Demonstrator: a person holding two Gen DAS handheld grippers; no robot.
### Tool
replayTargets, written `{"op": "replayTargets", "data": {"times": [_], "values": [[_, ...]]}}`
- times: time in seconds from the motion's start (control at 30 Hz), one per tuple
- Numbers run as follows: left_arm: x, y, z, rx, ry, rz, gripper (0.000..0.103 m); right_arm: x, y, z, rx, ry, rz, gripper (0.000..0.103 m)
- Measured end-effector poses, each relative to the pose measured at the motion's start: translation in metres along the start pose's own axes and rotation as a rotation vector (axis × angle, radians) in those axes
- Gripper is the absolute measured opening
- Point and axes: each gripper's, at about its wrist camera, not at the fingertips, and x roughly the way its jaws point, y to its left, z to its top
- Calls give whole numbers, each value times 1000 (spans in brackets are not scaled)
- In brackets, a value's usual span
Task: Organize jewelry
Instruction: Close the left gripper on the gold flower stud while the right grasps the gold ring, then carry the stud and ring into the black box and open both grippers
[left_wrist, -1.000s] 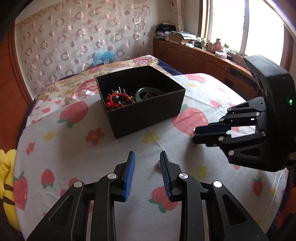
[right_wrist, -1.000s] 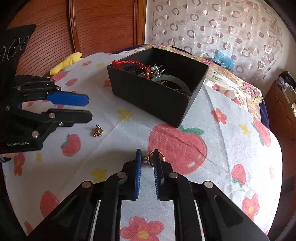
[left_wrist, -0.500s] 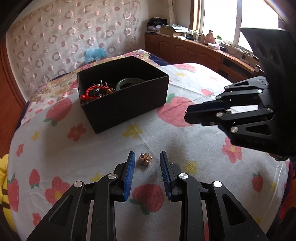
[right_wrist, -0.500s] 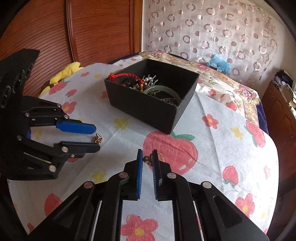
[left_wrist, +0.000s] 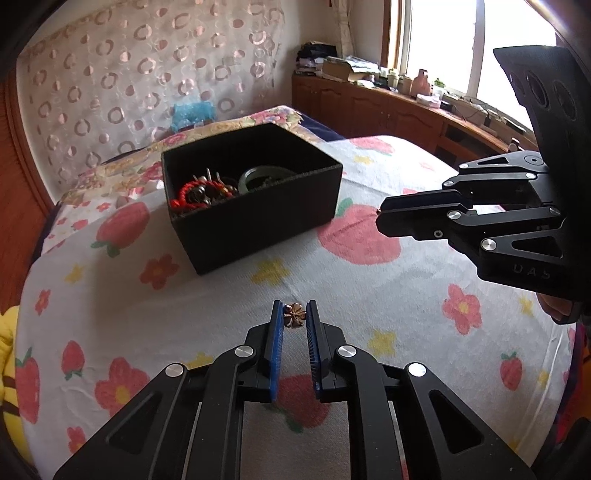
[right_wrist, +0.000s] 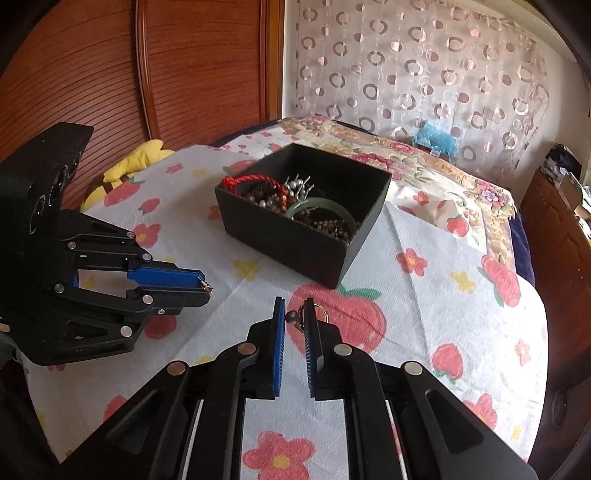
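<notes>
Your left gripper (left_wrist: 294, 317) has just been closing, and its pads now pinch the flower charm (left_wrist: 294, 315) at the tips, on the cloth (left_wrist: 369, 295) just in front of the box (left_wrist: 255, 218); half a second ago the charm lay loose between open fingers. Your right gripper (right_wrist: 294, 316) is narrow, clamped on a ring piece (right_wrist: 301, 316) with a gold loop showing past the right pad, and it has lifted a little, nearer the box than before. By my reading both pieces are secured, so the carry to the box is what remains. The box already holds a red cord (right_wrist: 255, 181), beads and a green bangle (right_wrist: 321, 208). The only writing is embossed on the right gripper's body in the left view, roughly "UAS"; I can't read it surely.
</notes>
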Motion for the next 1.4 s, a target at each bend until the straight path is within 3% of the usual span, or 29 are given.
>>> {"op": "replayTargets", "data": {"times": [0.37, 0.67, 1.13, 1.4], "values": [[-20, 16, 20, -28, -68, 18, 11, -10, -7, 30, 9, -60, -7, 11], [-35, 27, 47, -28, -122, 41, 11, 8, -24, 67, 67, -81, -18, 11], [-25, 44, 64, -50, -118, 72, 11, 42, -39, 102, 156, -67, 10, 12], [-18, 49, 72, -59, -113, 84, 11, 39, -46, 100, 177, -72, -7, 12]]}}
